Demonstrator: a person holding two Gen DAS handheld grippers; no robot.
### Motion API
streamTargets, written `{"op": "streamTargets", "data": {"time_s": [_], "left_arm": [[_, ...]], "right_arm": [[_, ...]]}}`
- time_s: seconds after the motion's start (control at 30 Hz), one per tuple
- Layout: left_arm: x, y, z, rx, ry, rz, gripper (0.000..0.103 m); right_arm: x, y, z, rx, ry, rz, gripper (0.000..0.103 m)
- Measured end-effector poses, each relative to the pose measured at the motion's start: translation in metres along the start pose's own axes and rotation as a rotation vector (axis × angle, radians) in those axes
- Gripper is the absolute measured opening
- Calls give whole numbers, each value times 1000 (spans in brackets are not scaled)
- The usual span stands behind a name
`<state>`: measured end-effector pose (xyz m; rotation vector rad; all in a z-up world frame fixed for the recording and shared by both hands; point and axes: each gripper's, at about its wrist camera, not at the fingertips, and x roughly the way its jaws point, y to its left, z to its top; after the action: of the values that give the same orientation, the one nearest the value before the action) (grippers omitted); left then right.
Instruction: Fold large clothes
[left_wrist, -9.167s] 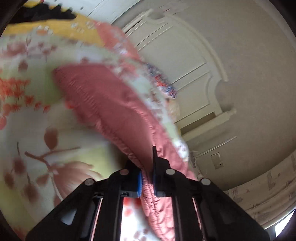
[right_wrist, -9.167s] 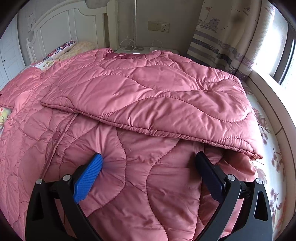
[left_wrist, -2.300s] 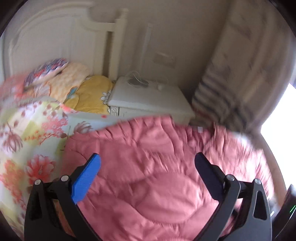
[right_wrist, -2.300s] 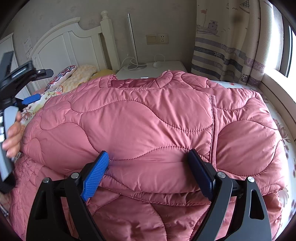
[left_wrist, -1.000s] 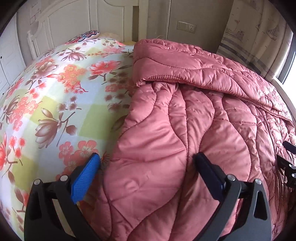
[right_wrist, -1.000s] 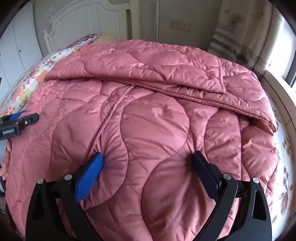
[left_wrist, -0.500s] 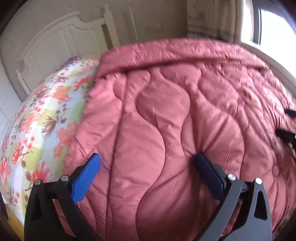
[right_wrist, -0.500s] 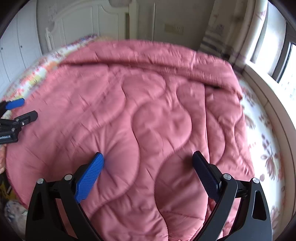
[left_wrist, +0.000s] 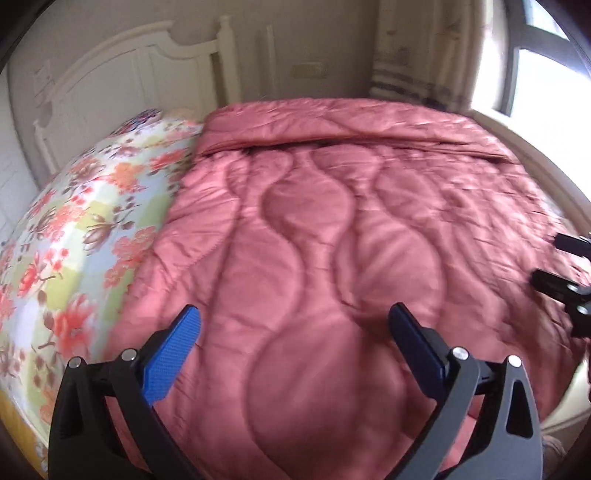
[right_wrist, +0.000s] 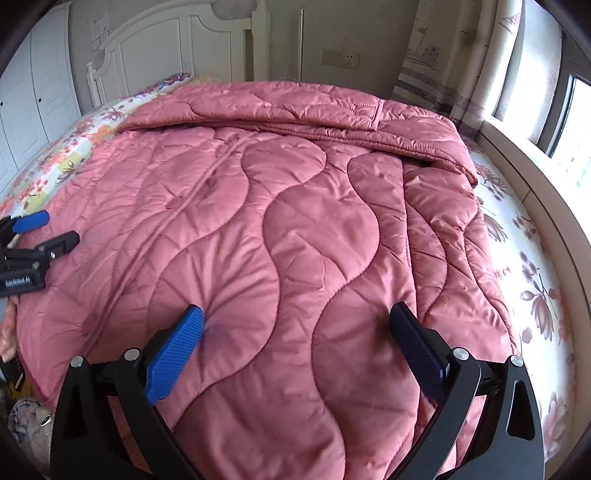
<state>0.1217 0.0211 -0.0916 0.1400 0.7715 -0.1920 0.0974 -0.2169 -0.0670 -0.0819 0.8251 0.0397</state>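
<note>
A large pink quilted garment (left_wrist: 332, 229) lies spread on the bed, its far part folded back in a band near the headboard; it also shows in the right wrist view (right_wrist: 280, 229). My left gripper (left_wrist: 295, 332) is open and empty, held above the garment's near left part. My right gripper (right_wrist: 295, 332) is open and empty above the near middle. The left gripper shows at the left edge of the right wrist view (right_wrist: 40, 232); the right gripper shows at the right edge of the left wrist view (left_wrist: 561, 266).
A floral bedsheet (left_wrist: 74, 229) covers the bed left of the garment and shows on the right side too (right_wrist: 524, 258). A white headboard (right_wrist: 177, 48), a wall socket (right_wrist: 340, 57), a curtain (right_wrist: 458, 55) and a window (right_wrist: 569, 110) stand beyond.
Both grippers have drawn back from the garment and stayed open. The garment lies flatter, with its far edge folded over. The left view has swung to face the headboard.
</note>
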Motion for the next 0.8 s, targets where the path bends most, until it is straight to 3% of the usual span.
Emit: {"op": "streamTargets", "data": {"time_s": [0.17,0.2,0.37,0.47,0.53,0.67,0.77,0.8], "left_arm": [[0,-44,-24,186,-17,61,101],[-1,-43,-27,167,-51,59,101],[7,-22,-27,67,-10,-56,101],[4,-22,-29,72,-19,-45,101],[-3,-18,-31,51,-24,-39,101],[-25,3,-39,-3,-110,21,101],[-22,30,-46,-88,-76,55,101],[-15,40,-50,-123,-39,47,101]], "right_arm": [[-17,1,-20,-26,-3,-14,97],[-13,1,-26,-31,20,-17,97],[-8,-1,-33,-16,21,-6,98],[-13,0,-29,-22,30,-24,98],[-23,-5,-27,-25,-12,-72,97],[-32,-33,-26,33,-42,-132,98],[-14,-51,-39,77,33,-137,98],[-13,-55,-43,112,7,-104,98]]}}
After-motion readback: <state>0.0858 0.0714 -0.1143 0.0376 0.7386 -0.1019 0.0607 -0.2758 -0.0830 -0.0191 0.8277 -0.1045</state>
